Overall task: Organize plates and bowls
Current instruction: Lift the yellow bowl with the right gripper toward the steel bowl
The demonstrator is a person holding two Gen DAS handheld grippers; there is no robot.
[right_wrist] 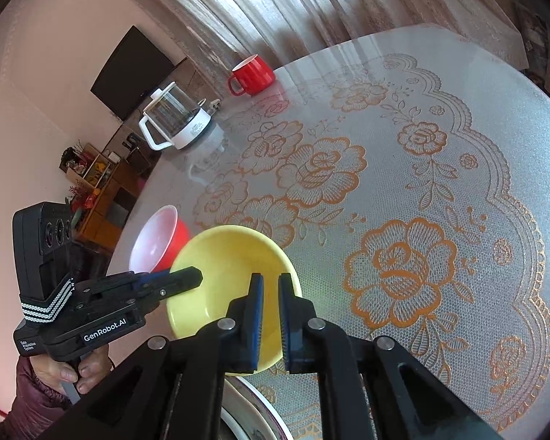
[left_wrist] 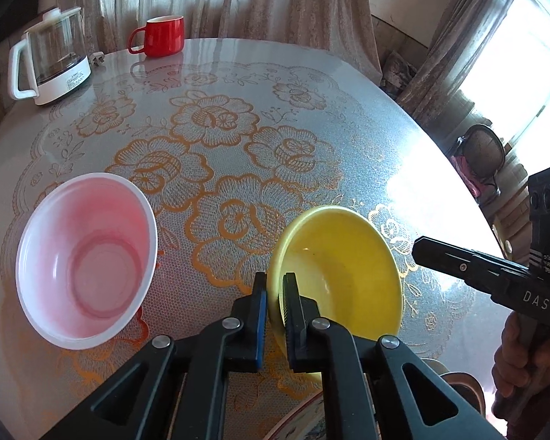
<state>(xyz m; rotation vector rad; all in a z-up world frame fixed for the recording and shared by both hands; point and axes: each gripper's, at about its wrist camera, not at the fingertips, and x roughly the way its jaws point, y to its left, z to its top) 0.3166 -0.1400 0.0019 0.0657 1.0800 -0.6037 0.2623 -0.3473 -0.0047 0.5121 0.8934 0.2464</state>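
My left gripper (left_wrist: 275,278) is shut on the near rim of a yellow bowl (left_wrist: 348,256), which hangs tilted above the table. The right wrist view shows the same yellow bowl (right_wrist: 231,267) with the left gripper (right_wrist: 192,278) clamped on its left rim. A bowl that is red outside and pink-white inside (left_wrist: 88,256) stands on the table to the left; the right wrist view shows this red bowl (right_wrist: 157,242) behind the yellow one. My right gripper (right_wrist: 271,278) hovers over the yellow bowl's right side, pads nearly together and holding nothing. From the left wrist view the right gripper (left_wrist: 418,251) is apart from the bowl.
A patterned plate (left_wrist: 300,421) (right_wrist: 245,410) lies at the table's near edge under the grippers. A red mug (left_wrist: 161,35) (right_wrist: 253,75) and a glass kettle (left_wrist: 55,58) (right_wrist: 176,121) stand at the far edge of the round, lace-covered table (left_wrist: 238,73). A chair (left_wrist: 484,154) stands beyond it.
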